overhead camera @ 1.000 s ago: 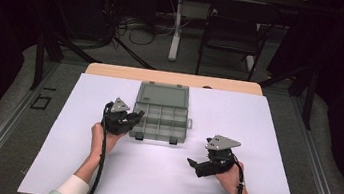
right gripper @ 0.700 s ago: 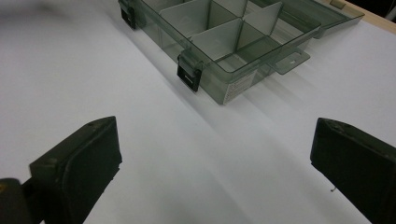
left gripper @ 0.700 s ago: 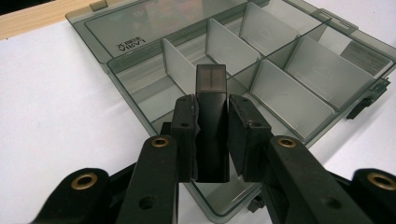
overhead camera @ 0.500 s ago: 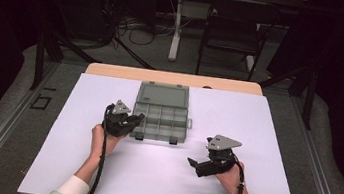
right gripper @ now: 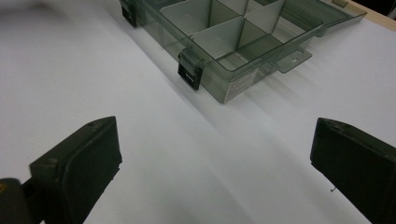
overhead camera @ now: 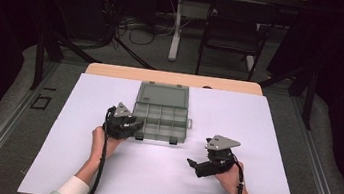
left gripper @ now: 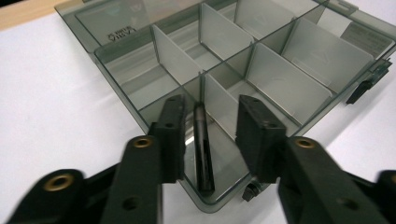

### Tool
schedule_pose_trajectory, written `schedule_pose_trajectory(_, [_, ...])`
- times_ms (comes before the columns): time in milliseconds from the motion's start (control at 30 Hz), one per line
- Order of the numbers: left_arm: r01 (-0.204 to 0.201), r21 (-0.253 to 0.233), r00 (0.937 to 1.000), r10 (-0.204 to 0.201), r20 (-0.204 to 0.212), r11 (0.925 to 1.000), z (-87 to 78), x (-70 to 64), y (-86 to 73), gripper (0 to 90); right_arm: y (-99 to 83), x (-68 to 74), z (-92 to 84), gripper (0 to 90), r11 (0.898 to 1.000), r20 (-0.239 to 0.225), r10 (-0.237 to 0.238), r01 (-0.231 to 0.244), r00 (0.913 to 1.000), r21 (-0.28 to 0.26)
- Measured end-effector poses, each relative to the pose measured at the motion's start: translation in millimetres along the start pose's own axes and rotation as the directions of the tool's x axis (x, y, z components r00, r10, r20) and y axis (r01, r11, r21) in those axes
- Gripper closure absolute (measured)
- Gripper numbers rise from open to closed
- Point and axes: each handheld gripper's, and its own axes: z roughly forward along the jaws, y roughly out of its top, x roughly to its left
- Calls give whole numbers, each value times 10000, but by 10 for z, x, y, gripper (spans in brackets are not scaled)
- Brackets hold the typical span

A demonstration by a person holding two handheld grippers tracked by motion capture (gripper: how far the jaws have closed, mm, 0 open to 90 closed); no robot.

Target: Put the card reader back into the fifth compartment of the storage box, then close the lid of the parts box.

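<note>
1. The left tool point(left gripper: 205, 135) hangs over the near left corner of the box point(overhead camera: 160, 120), its jaws partly apart; they have just been opening.
2. Between the jaws, free of both pads, a dark slim rod point(left gripper: 203, 149) lies in the box's near corner compartment. It runs from about 12 o'clock down to 6 o'clock in the left gripper view, along the divider at its side.
3. What the rod is I cannot tell for sure; it looks like a bit or pin.
4. In the high view the left tool point(overhead camera: 128, 125) sits at about 8 o'clock of the box, its tip over the box's near left edge, with the hand point(overhead camera: 104, 138) behind it.
5. The right tool point(right gripper: 215, 163) has its jaws wide apart with nothing between them, only bare white table beneath.
6. In the high view the right tool point(overhead camera: 201, 167) is at about 5 o'clock of the box, well apart from it, pointing toward 9 o'clock.
7. The box is clear grey plastic with dividers; its lid point(overhead camera: 163, 95) lies open flat at 12 o'clock. Two dark latches point(right gripper: 189, 74) sit on its near wall.
8. The box stands on the white table point(overhead camera: 275, 141), slightly toward 12 o'clock of the middle.
9. Beyond the table, at 12 o'clock, a chair point(overhead camera: 232, 27) stands on the floor.
</note>
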Motion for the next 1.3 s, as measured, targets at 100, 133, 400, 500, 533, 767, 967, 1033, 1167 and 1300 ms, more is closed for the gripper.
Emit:
schedule_pose_trajectory(100, [106,-172,9999,-107,-22,9998,-21,15,-2,474,-3,-10,-13,10,10000,19,-11,11,10000,22])
schedule_pose_trajectory(133, [135,-175,9999,-135,-15,9998,-26,17,-3,431,1,-8,-22,11,10000,38,14,-14,10000,-6])
schedule_pose_trajectory(400, [-127,-251,9999,127,1,9996,-59,19,33,202,1,-13,1,10,10000,-11,-48,48,10000,79])
schedule_pose_trajectory(500, [-122,-370,9999,125,77,9992,-76,22,41,153,-6,-17,-1,9,10000,10,34,-34,10000,74])
schedule_pose_trajectory(533, [-132,-377,9999,136,104,9992,-76,23,42,148,-11,-24,-4,9,10000,-17,80,-80,10000,16])
schedule_pose_trajectory(767, [-259,-285,9996,263,114,9993,-60,13,59,78,-14,-44,-20,8,9999,9,137,-137,9999,-45])
schedule_pose_trajectory(967, [-355,-135,9992,357,168,9993,-54,1,70,25,-24,-68,-10,8,9997,-15,228,-228,9997,22])
schedule_pose_trajectory(1033, [-368,-121,9992,370,181,9992,-60,-1,74,12,-20,-72,-10,8,9997,-19,251,-251,9997,3])
schedule_pose_trajectory(1167, [-456,-74,9986,458,282,9989,-45,16,109,0,-11,-69,-5,8,9998,-24,190,-190,9998,-20])
schedule_pose_trajectory(1300, [-540,76,9973,535,504,9985,-14,17,144,0,-10,-61,3,8,9999,-61,165,-165,9998,26])
